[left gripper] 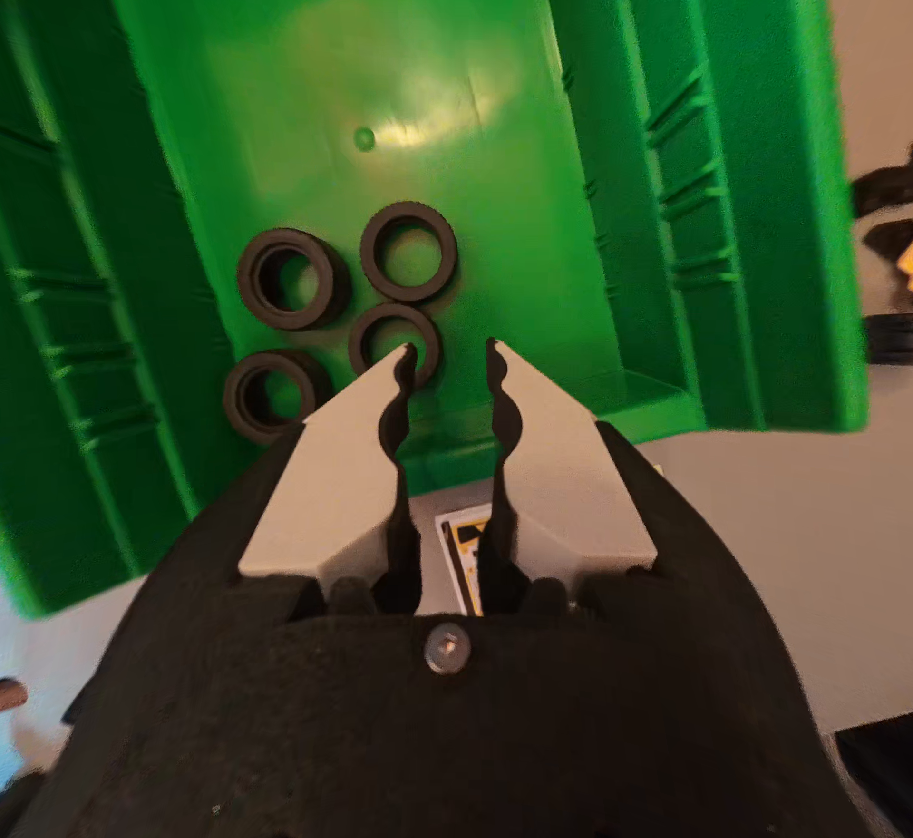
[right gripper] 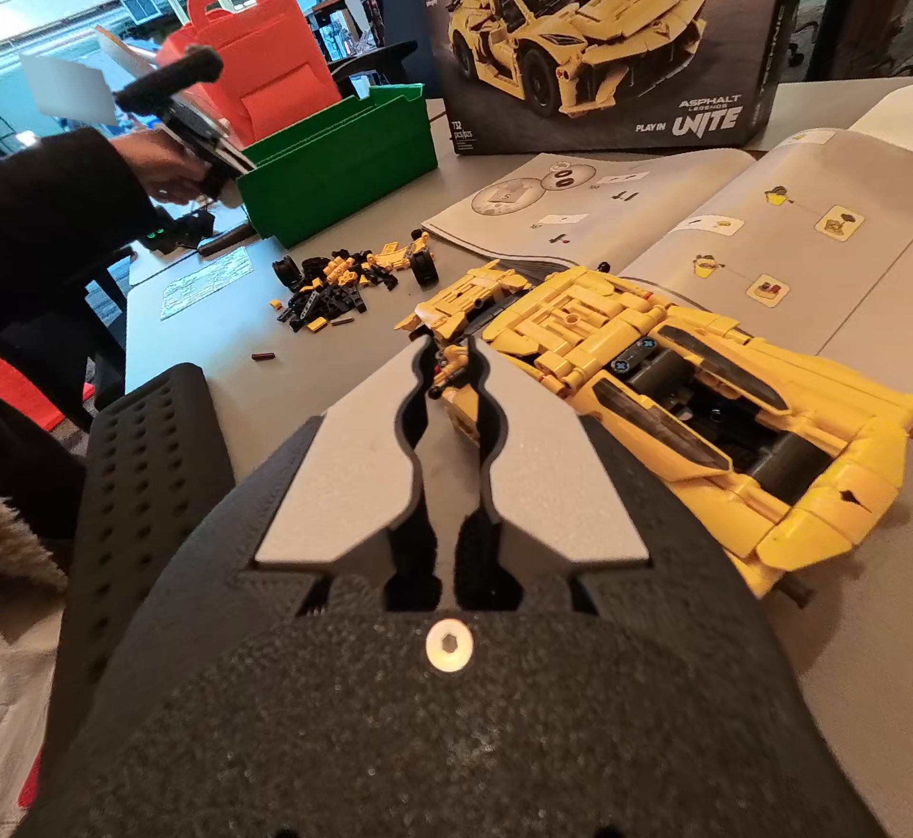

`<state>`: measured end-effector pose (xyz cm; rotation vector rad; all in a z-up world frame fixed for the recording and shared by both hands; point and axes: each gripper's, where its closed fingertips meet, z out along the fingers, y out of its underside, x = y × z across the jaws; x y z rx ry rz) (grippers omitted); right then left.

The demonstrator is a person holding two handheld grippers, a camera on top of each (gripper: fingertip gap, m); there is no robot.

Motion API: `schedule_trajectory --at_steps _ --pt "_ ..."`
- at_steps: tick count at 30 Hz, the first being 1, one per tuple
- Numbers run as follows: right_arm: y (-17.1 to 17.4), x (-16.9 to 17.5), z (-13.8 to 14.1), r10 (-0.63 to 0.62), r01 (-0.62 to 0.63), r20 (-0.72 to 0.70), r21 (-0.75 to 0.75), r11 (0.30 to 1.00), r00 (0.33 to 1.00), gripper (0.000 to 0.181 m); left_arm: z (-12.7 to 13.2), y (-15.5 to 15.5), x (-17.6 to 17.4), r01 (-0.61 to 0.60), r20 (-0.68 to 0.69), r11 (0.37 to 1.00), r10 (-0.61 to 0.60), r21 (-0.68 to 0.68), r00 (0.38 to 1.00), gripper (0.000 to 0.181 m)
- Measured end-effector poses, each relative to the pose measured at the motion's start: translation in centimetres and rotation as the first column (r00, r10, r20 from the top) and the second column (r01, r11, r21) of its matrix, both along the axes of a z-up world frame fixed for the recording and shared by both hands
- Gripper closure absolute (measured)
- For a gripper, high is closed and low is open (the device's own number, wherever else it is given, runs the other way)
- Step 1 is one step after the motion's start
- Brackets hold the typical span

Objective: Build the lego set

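4 black tyres [left gripper: 346, 315] near green bin's [left gripper: 691, 221] front wall, left hand-held gripper [left gripper: 448, 345] parted above, right hand-held gripper [right gripper: 448, 345] slightly parted.

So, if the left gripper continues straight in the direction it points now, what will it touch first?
Most likely the green bin's floor, or the nearest black tyre, which lies just past the left fingertip. The left gripper is open and aimed into the bin; depth is hard to judge here.

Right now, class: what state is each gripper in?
Left gripper: open, empty, over black rubber tyres in the green plastic bin.
Right gripper: open, empty.
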<state>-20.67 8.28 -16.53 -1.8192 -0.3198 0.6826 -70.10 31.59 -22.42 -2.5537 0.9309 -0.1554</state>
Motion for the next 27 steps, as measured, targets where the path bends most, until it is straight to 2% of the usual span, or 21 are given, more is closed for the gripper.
schedule_trajectory --at_steps 2,5,9,11,13,17,20,24,27 --pt "0.0 0.2 0.0 -0.009 0.009 0.005 0.000 1.000 1.000 0.171 -1.3 0.4 -0.2 0.002 -0.027 0.999 -0.003 -0.047 1.000 0.153" --pt "0.1 0.2 -0.2 -0.008 0.008 0.001 -0.006 1.000 1.000 0.172 -1.3 1.1 -0.3 -0.026 -0.015 0.998 0.025 -0.050 1.000 0.181" --pt "0.1 -0.2 -0.5 0.015 -0.015 -0.002 -0.020 1.000 1.000 0.171 -1.4 0.9 -0.6 0.003 -0.101 0.999 -0.006 -0.038 0.995 0.180" --pt "0.1 -0.5 -0.6 0.024 -0.024 0.006 -0.022 0.999 1.000 0.172 -1.3 1.1 -1.0 0.007 -0.147 1.000 -0.010 -0.021 0.989 0.172" --pt "0.0 -0.7 -0.7 0.033 -0.033 0.010 -0.025 0.999 0.999 0.172 -1.1 1.4 -1.0 -0.008 -0.136 1.000 0.004 -0.028 0.991 0.169" --pt "0.0 -0.4 -0.4 0.025 -0.025 -0.002 -0.015 1.000 1.000 0.172 -2.2 0.9 -1.0 -0.059 -0.115 0.977 0.036 -0.203 0.993 0.159" --pt "0.0 -0.1 -0.1 0.016 -0.016 -0.018 -0.009 1.000 1.000 0.172 -2.6 0.5 -0.6 -0.059 -0.104 0.957 0.030 -0.283 0.994 0.173" --pt "-0.1 0.0 0.1 0.020 -0.020 -0.036 -0.005 1.000 0.999 0.173 -2.5 0.6 -0.8 -0.065 -0.111 0.950 0.032 -0.305 0.993 0.175" --pt "-0.1 -0.1 0.1 0.025 -0.025 -0.040 -0.003 1.000 0.999 0.173 -0.6 0.9 -1.4 -0.077 -0.146 0.965 0.041 -0.250 0.988 0.175"
